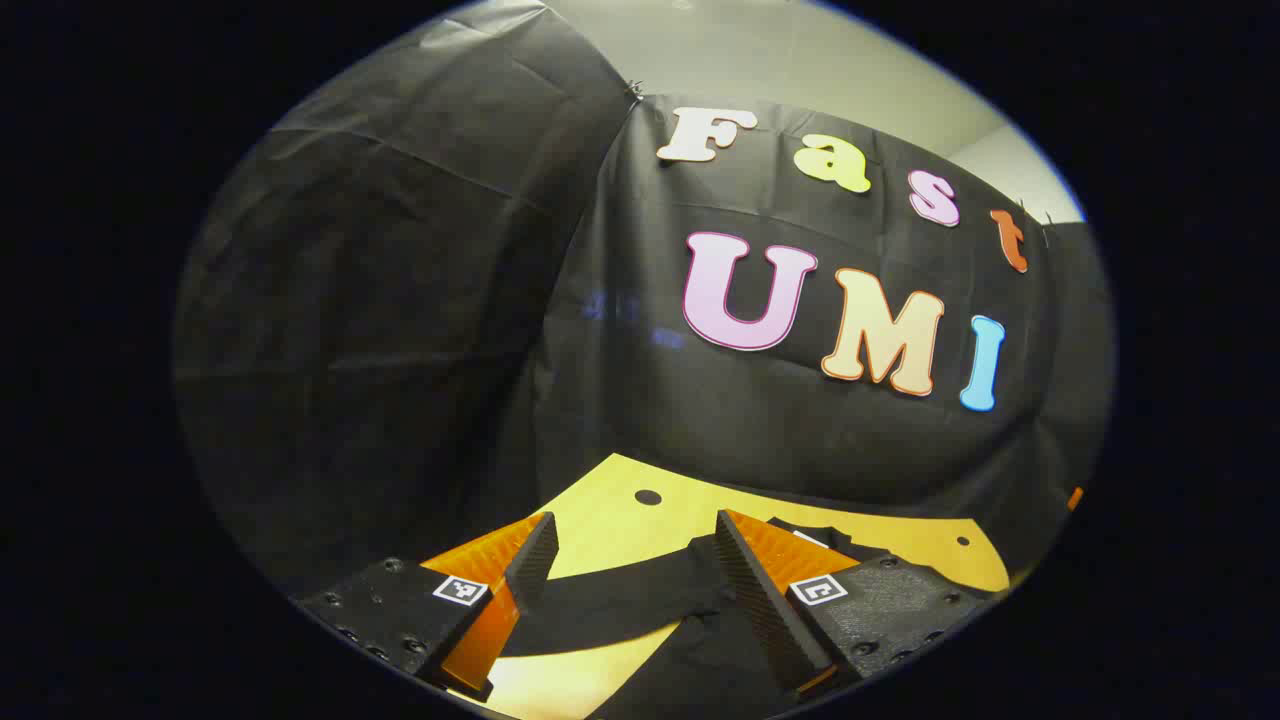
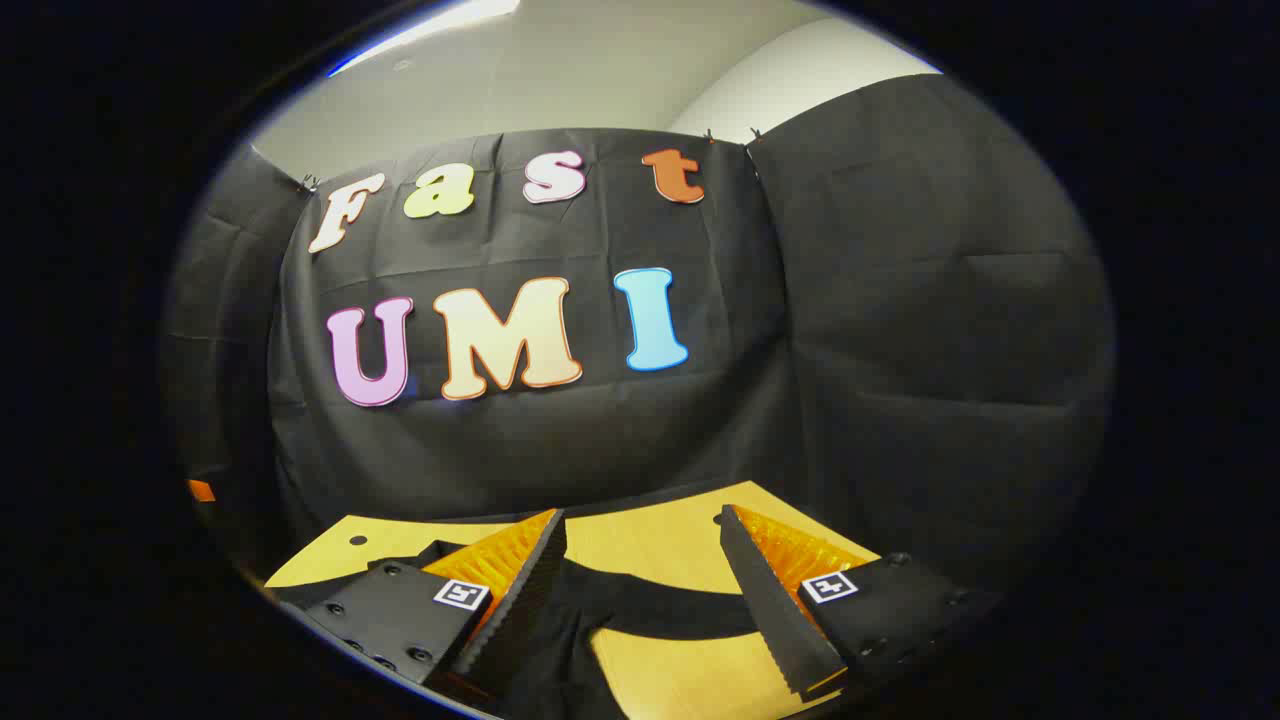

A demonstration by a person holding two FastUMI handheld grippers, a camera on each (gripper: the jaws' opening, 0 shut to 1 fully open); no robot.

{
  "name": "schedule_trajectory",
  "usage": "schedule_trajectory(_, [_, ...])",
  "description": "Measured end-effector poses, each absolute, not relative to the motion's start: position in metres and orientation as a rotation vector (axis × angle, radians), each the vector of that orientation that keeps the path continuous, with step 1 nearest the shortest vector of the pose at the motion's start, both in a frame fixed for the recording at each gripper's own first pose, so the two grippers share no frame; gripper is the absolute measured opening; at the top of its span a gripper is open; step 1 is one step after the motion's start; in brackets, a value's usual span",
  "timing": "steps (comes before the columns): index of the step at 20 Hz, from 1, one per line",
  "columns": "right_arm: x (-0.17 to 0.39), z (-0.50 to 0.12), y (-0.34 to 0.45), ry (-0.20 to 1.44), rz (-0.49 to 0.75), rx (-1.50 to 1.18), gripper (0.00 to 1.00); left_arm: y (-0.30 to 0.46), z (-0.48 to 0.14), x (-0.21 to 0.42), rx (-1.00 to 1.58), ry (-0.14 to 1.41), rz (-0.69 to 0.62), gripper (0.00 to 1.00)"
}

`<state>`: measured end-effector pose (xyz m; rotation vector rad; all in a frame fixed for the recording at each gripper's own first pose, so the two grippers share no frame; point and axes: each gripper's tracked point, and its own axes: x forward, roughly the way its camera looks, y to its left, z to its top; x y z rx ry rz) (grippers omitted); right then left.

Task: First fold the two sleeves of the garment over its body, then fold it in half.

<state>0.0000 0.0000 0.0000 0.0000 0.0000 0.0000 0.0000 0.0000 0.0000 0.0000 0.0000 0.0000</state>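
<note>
black cloth walls the booth on every side, with a pale ceiling above it, and a yellow wooden surface sits low in front. on that surface lies the black garment, spread flat. in the left gripper view one sleeve runs out as a dark band across the wood, passing between the fingers of the left hand-held gripper, and the body of the garment fills the lower part under the right-hand finger. in the right gripper view the other sleeve curves across the wood as a black strip, with the body of the cloth lower left.

the left hand-held gripper is spread wide, its fingers well apart, and it holds nothing; it hangs above the cloth. the right hand-held gripper is just as wide open, gripping nothing, poised over the sleeve band.

a small round hole shows in the wood near the far edge, by the cloth wall.
</note>
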Motion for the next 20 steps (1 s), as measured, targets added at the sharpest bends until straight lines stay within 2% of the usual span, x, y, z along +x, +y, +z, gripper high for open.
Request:
schedule_trajectory(1, [-0.002,-0.002,0.001,0.004,-0.001,0.001,0.94,0.0,-0.002,0.003,-0.005,-0.001,-0.002,0.92])
schedule_trajectory(2, [-0.004,-0.004,0.001,0.006,-0.002,0.004,0.97,-0.001,-0.003,0.005,-0.002,-0.001,-0.002,0.93])
schedule_trajectory(7, [-0.008,-0.012,-0.007,0.026,-0.011,0.046,0.97,-0.008,-0.004,0.011,-0.008,-0.011,-0.017,0.93])
schedule_trajectory(8, [-0.008,-0.01,-0.01,0.025,-0.017,0.051,0.93,-0.007,-0.004,0.011,-0.009,-0.009,-0.013,0.94])
schedule_trajectory(9, [-0.007,-0.011,-0.013,0.025,-0.026,0.053,0.93,-0.006,-0.004,0.011,-0.012,-0.007,-0.011,0.92])
schedule_trajectory(10, [-0.007,-0.009,-0.015,0.022,-0.031,0.054,0.97,-0.007,-0.006,0.012,-0.014,-0.003,-0.011,0.93])
schedule_trajectory(11, [-0.008,-0.01,-0.016,0.023,-0.034,0.055,0.93,-0.007,-0.008,0.012,-0.015,0.003,-0.011,0.93])
schedule_trajectory(12, [-0.007,-0.01,-0.017,0.026,-0.034,0.055,0.97,-0.008,-0.009,0.012,-0.015,0.008,-0.011,0.92])
schedule_trajectory(15, [-0.006,-0.014,-0.02,0.039,-0.037,0.05,0.97,-0.008,-0.009,0.014,-0.018,0.007,-0.006,0.92])
schedule_trajectory(16, [-0.005,-0.014,-0.021,0.042,-0.038,0.049,0.93,-0.009,-0.011,0.015,-0.017,0.01,-0.004,0.93])
schedule_trajectory(17, [-0.005,-0.016,-0.023,0.043,-0.039,0.048,0.93,-0.009,-0.011,0.014,-0.015,0.012,-0.002,0.93])
schedule_trajectory(18, [-0.004,-0.016,-0.024,0.045,-0.042,0.047,0.97,-0.009,-0.012,0.015,-0.014,0.011,0.0,0.92])
schedule_trajectory(20, [-0.001,-0.019,-0.028,0.051,-0.048,0.047,0.97,-0.007,-0.012,0.014,-0.019,0.007,0.011,0.92])
